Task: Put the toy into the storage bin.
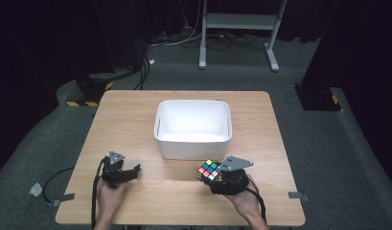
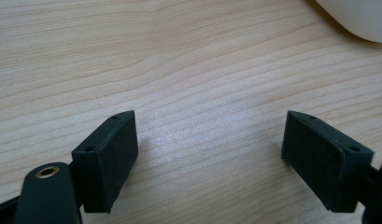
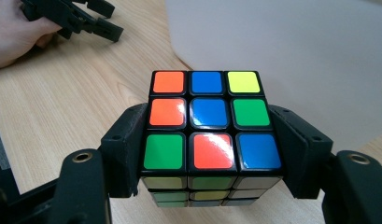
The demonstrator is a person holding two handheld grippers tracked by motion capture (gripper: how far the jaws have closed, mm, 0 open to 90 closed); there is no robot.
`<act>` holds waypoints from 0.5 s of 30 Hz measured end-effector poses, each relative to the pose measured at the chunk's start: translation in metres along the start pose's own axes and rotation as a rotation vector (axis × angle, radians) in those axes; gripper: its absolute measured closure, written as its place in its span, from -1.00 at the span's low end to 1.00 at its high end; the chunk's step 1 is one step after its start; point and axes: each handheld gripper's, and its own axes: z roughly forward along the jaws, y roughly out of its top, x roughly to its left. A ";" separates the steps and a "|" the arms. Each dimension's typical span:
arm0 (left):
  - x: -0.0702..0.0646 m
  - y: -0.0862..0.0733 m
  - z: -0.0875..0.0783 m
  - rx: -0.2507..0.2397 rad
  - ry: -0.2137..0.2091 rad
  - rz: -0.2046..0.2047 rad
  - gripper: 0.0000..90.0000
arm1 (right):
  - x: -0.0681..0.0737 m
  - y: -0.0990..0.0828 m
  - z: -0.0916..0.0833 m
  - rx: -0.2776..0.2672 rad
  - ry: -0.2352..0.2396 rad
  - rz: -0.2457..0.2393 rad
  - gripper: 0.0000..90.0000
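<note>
Right gripper view: right gripper (image 3: 212, 154) clamps glossy colour-tiled cube (image 3: 206, 126); left gripper (image 2: 209, 154) jaws apart over woodgrain table (image 2: 179, 56).

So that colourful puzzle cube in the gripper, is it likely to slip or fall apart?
Probably not. The puzzle cube looks rigid, and the right gripper clamps two flat opposite sides squarely. Its glossy stickers might be a little slippery. Its flat faces should keep it from rolling once set down.
</note>
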 end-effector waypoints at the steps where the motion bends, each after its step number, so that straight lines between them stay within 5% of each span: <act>1: 0.000 0.000 0.000 0.000 0.000 0.000 -0.59 | 0.000 0.001 -0.001 -0.002 -0.001 -0.001 -0.24; 15: 0.000 0.000 0.000 0.000 0.000 0.000 -0.59 | -0.003 0.011 -0.018 -0.033 0.009 0.006 -0.24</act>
